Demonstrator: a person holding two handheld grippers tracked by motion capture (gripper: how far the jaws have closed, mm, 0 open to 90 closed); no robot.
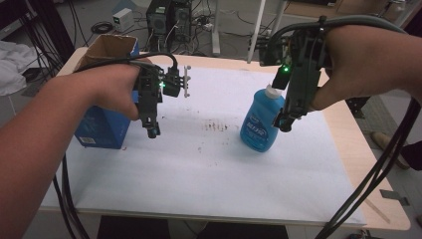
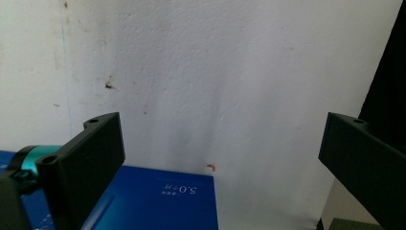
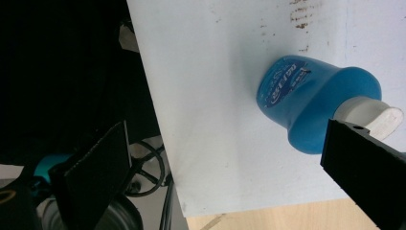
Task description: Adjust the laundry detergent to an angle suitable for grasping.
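1. The blue bottle (image 1: 262, 124) is smooth translucent plastic with a rounded, bulging body, a narrow shoulder and a white cap; a printed oval label sits on its front.
2. It stands upright on the white sheet (image 1: 199, 164), right of centre, well apart from the blue box.
3. The blue box (image 1: 102, 127) is cardboard, printed glossy blue outside and plain brown inside its open top flaps; it stands at the sheet's left edge.
4. The sheet is matte with a faint pebbled grain and carries small brown stains near its middle; pale wood of the table (image 1: 348, 144) shows along its right side.
5. The left gripper (image 1: 153, 130) points down beside the box, above the sheet, held by a hand with the wrist bent; its 2 flat black jaws stand wide apart with nothing between them.
6. The right gripper (image 1: 283, 122) hangs tilted over the bottle's cap side, gripped from the right by the hand. In the right gripper view its jaws are spread wide, 1 jaw overlapping the cap (image 3: 371, 115); whether it touches I cannot tell.
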